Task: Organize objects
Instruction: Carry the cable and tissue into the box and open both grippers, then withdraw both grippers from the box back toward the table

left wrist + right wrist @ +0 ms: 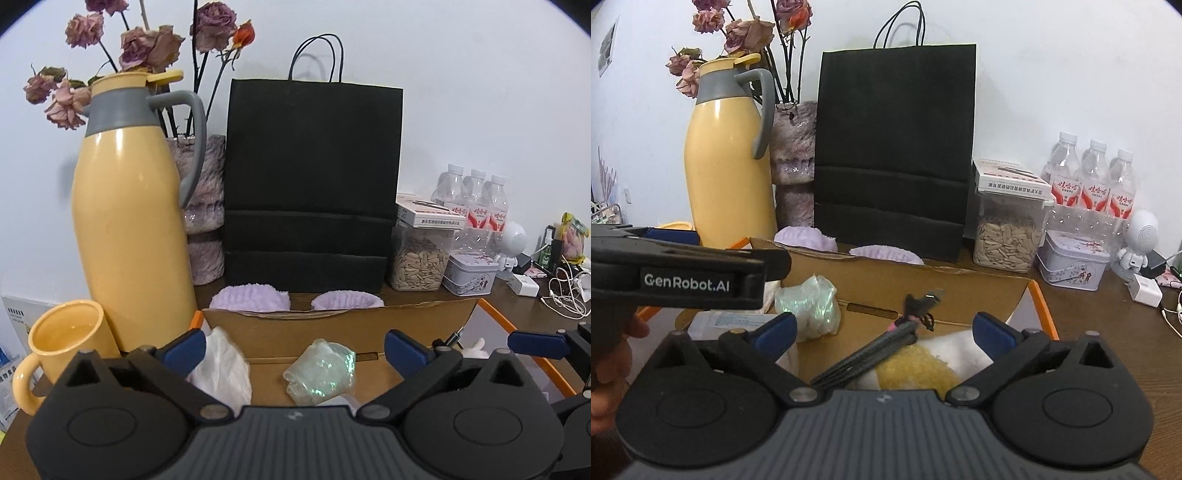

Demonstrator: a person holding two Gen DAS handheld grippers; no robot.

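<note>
White wall backs a brown worktop (pixel 1108 332) crowded with a yellow flask (pixel 133 221), a black paper bag (pixel 310 184) and water bottles (pixel 1093 177). Already lying in the open cardboard box (pixel 871 280) are a shiny plastic bundle (pixel 321 373), a small black tripod (pixel 879 350) and cloths, while two lilac socks (pixel 251 297) rest just behind it. Both the left hand-held gripper (pixel 293 350) and the right hand-held gripper (pixel 884 330) gape wide over the box, holding nothing, so sorting seems partly done.

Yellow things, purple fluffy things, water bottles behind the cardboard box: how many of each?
Yellow: 2, the jug and the mug
Purple fluffy: 2, one beside the other
Water bottles: 3, from through to
Total: 7
</note>
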